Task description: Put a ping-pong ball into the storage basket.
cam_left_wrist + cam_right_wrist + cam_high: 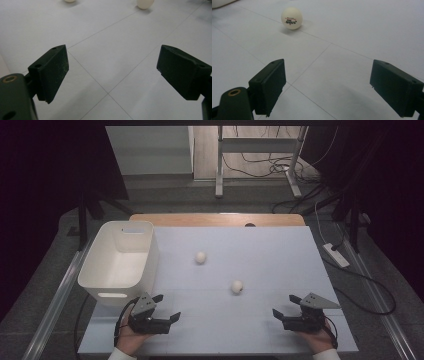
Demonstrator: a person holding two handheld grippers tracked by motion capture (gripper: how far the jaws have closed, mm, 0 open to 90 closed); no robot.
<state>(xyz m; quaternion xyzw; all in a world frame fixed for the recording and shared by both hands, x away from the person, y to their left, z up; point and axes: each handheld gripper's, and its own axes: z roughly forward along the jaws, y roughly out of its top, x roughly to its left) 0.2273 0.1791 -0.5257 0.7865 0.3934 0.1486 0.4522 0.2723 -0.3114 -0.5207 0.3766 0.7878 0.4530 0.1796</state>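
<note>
Left tongs (167,309): your left hand (131,336) holds them low over the tabletop (280,265), jaws wide apart, empty.
Right tongs (285,306): same pose, jaws spread, empty.
Near ball (237,286): on the tabletop between both tongs, farther out.
Far ball (200,257): beyond it, near the bin (120,260).

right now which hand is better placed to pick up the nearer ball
Right, probably. The right gripper has open jaws aimed at the nearer ball, which sits ahead in its own view. The left gripper, also open, seems about as close, so the edge is slight.
</note>
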